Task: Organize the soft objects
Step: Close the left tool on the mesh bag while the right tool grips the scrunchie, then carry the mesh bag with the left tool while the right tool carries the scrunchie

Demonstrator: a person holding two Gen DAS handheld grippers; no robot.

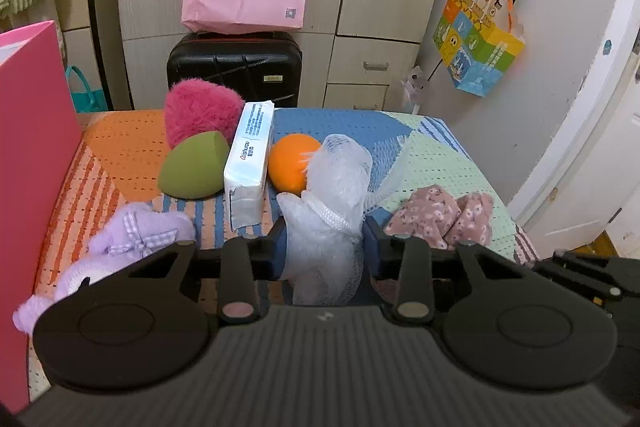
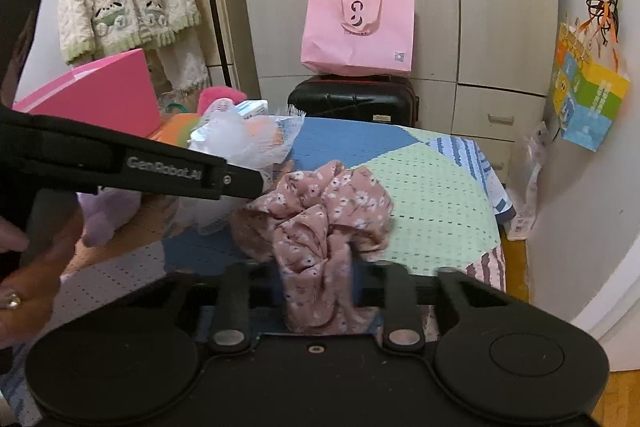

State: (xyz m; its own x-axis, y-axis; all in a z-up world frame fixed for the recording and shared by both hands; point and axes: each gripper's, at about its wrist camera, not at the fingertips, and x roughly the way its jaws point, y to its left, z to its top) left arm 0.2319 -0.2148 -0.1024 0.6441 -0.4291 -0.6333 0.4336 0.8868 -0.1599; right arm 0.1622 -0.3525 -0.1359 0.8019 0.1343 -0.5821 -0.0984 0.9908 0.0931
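Grippers both clamped: left gripper (image 1: 324,247) pinches white mesh bath pouf (image 1: 332,195), right gripper (image 2: 316,279) pinches pink floral scrunchie (image 2: 320,211), both low over patchwork bedspread (image 1: 432,155). Best lift straight, slow, mesh snags. Pink box (image 1: 32,167) cut off, opening unseen; fingertips buried in fabric.

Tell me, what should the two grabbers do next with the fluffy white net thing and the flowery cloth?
Probably lift both straight up a little. The left gripper is shut on the white mesh bath pouf, and the right gripper is shut on the pink floral scrunchie, yet both soft things seem to rest on the patchwork bedspread. The pink box at the left looks like a likely home.
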